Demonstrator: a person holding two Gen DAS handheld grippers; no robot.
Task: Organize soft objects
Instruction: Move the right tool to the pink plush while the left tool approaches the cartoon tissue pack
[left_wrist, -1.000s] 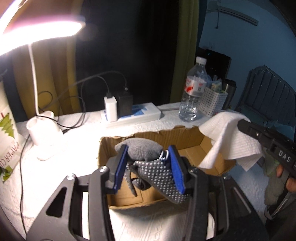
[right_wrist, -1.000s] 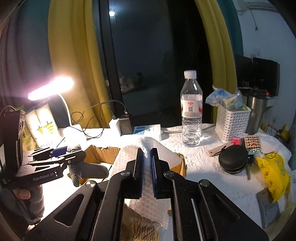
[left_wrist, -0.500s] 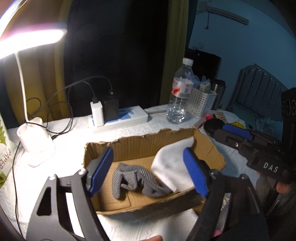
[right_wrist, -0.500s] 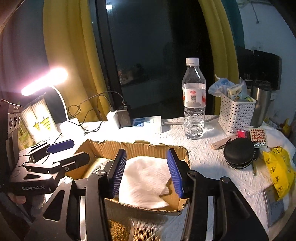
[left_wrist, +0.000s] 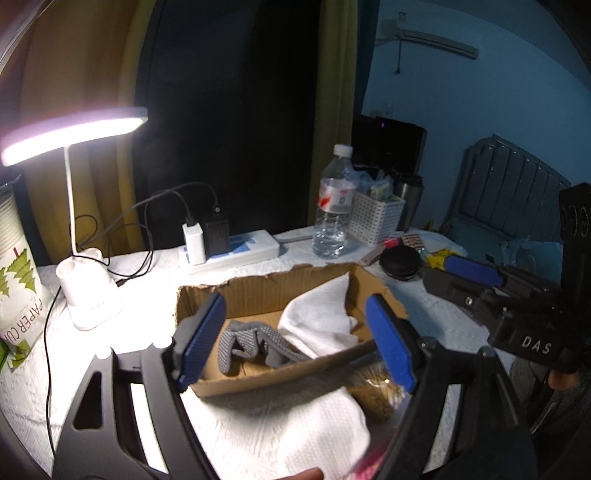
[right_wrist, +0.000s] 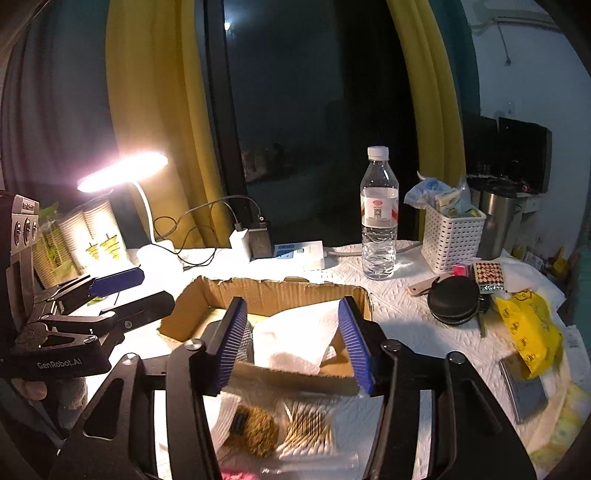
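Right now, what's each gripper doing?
Left gripper: open, empty, above the box.
Right gripper: open, empty, over the towel.

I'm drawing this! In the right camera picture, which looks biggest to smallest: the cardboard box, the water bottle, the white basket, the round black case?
1. cardboard box
2. water bottle
3. white basket
4. round black case

Basket and case look close; the case sits nearer, so that order is unsure.

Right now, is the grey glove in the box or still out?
In. The grey glove lies crumpled on the cardboard box floor beside the white paper towel; both grippers are open and empty.
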